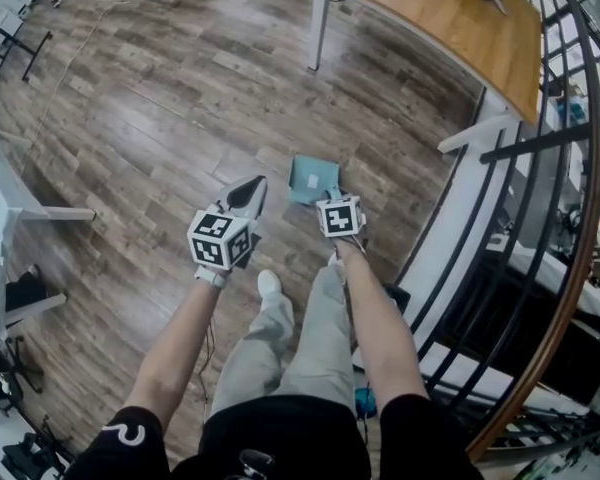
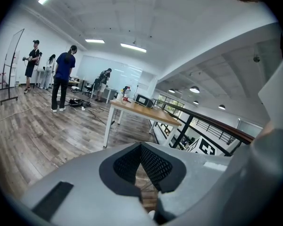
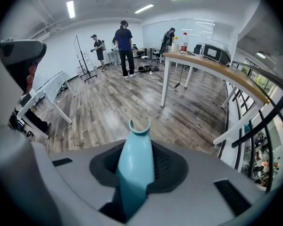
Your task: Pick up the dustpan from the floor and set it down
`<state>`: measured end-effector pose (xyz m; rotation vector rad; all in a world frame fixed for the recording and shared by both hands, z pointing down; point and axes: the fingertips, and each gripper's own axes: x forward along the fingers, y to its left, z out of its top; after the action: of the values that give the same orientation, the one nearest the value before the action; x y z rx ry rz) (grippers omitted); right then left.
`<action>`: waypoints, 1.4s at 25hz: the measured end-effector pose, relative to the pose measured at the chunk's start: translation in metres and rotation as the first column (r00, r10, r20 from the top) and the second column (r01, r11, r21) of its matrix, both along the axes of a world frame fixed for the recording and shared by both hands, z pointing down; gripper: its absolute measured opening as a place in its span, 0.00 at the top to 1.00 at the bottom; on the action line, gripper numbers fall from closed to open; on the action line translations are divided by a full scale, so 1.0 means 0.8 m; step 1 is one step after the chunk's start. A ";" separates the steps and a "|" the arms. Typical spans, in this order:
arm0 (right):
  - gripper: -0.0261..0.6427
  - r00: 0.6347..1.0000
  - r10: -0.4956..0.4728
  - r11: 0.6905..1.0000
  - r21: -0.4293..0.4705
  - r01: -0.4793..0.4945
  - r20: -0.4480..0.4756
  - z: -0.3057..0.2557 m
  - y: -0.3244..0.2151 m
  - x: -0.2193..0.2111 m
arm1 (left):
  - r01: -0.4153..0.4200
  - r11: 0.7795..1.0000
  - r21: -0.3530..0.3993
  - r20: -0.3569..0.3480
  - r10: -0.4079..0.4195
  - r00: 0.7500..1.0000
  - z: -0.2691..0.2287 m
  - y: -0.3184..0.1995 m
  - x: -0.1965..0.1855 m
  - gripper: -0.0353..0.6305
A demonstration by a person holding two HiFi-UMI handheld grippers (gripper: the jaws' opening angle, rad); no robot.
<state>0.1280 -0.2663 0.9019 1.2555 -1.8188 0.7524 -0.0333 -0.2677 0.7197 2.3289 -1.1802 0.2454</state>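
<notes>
Right tool (image 3: pixel 137 166) tight on smooth tapered teal dustpan handle (image 3: pixel 135 145); left tool (image 2: pixel 141 160) pinched together, empty.

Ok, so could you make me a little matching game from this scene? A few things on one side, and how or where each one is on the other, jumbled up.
Things:
1. dustpan
2. table
3. railing
4. left gripper

Descriptions:
A. empty, jaws together
B. wooden top, white legs
C. light blue, handle clamped in the right gripper
D. dark bars, curving along the right side

Pairs: 1-C, 2-B, 3-D, 4-A
</notes>
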 end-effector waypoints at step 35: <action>0.84 0.997 0.028 0.925 0.375 -0.054 0.073 -0.502 0.001 0.014 | -0.044 0.969 0.244 0.002 0.045 0.999 -0.319 0.035 -0.025 0.96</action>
<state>0.1388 -0.2656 0.5005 1.5316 -2.0647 0.4815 -0.0533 -0.2401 0.4648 2.5687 -1.2171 0.1166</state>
